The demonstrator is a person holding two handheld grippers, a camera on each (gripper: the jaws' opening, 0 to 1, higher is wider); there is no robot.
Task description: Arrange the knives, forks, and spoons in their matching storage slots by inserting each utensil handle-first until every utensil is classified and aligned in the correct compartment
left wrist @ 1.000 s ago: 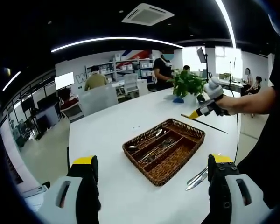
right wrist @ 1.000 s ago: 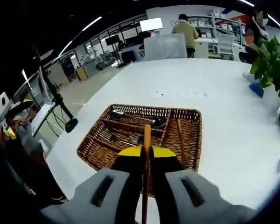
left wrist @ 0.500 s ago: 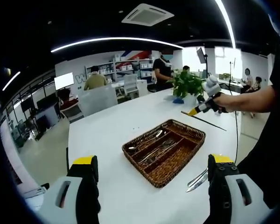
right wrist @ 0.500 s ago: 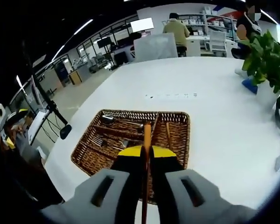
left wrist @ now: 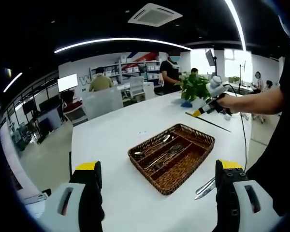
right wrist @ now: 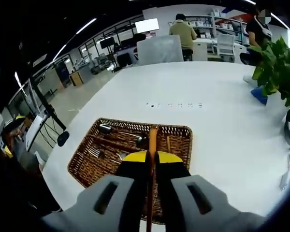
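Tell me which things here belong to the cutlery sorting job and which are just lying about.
Job: wicker tray, cutlery in it, loose knife on the table, long-handled utensil in the right tool.

Lying about: potted plant, white chair, shelves.

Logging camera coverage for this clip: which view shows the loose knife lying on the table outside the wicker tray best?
The left gripper view. The knife lies on the white table beside the wicker tray, near that gripper's right jaw, partly hidden by it. The right gripper view looks over the tray's far side, away from the knife.
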